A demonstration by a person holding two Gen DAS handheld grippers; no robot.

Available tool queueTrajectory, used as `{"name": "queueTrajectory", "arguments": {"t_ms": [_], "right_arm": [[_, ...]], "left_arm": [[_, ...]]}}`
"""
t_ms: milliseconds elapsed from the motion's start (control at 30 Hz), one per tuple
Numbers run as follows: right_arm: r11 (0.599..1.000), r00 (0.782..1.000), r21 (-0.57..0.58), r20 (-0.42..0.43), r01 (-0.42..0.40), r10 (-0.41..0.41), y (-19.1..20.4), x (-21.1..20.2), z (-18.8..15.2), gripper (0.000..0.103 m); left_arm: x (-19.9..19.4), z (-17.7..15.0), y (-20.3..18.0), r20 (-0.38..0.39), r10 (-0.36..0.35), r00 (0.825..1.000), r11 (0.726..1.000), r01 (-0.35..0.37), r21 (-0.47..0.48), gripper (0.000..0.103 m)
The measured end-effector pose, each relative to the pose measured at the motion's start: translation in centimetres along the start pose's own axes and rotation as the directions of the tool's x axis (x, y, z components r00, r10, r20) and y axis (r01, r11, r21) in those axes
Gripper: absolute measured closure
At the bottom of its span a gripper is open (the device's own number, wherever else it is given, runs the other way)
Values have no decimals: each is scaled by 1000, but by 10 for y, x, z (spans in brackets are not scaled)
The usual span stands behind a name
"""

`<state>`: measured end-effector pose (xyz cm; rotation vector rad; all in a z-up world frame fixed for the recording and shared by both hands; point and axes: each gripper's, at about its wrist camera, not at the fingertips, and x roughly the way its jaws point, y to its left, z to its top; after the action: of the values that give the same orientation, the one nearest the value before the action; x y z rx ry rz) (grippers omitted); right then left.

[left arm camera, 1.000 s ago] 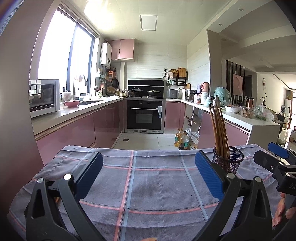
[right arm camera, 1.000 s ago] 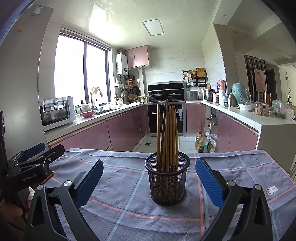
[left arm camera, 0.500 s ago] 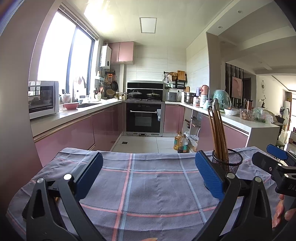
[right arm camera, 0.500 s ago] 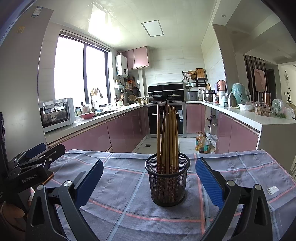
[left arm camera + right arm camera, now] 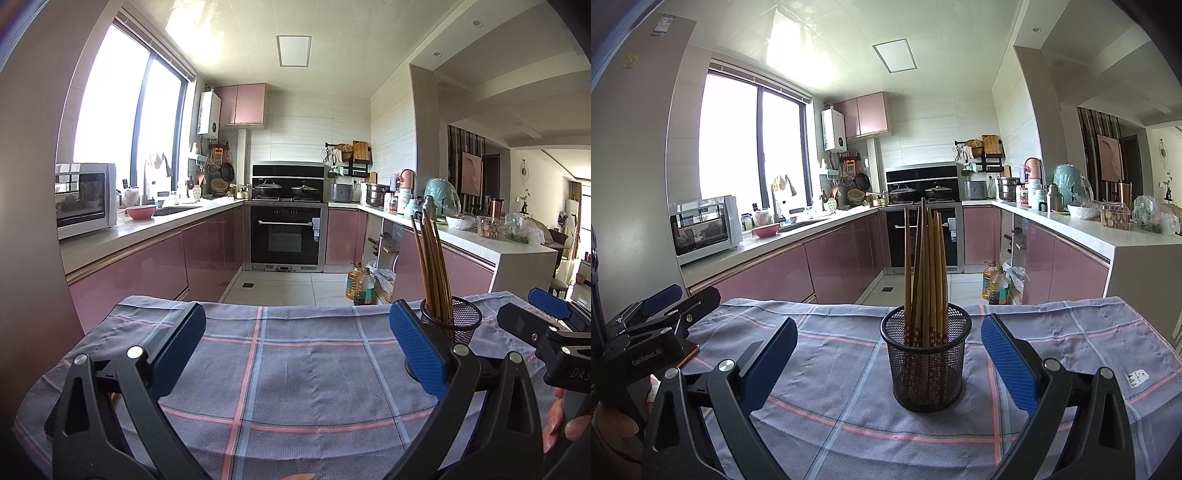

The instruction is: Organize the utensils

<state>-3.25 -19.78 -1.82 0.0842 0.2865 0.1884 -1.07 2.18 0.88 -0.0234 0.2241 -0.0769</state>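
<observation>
A black mesh holder stands upright on the plaid tablecloth, with several brown chopsticks standing in it. My right gripper is open and empty, its blue pads on either side of the holder, just short of it. My left gripper is open and empty over bare cloth. In the left wrist view the holder and chopsticks stand behind the right pad. Each gripper shows at the edge of the other's view: the right one, the left one.
The table's far edge drops to the kitchen floor, where oil bottles stand. Pink cabinets and counters with a microwave line the room behind. A white tag lies on the cloth at right.
The left gripper has lifted and pulled back a little, so the table sits lower in its view. The right gripper has barely moved. Both stay open.
</observation>
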Motion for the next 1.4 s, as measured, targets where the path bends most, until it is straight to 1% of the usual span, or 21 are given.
{"name": "queueTrajectory", "arguments": {"t_ms": [1400], "right_arm": [[1000,1000,7,2,4,-4,-1,1,-1,7]], "left_arm": [[2,1,0,-11,-8,1000,1000,8,0,5]]}}
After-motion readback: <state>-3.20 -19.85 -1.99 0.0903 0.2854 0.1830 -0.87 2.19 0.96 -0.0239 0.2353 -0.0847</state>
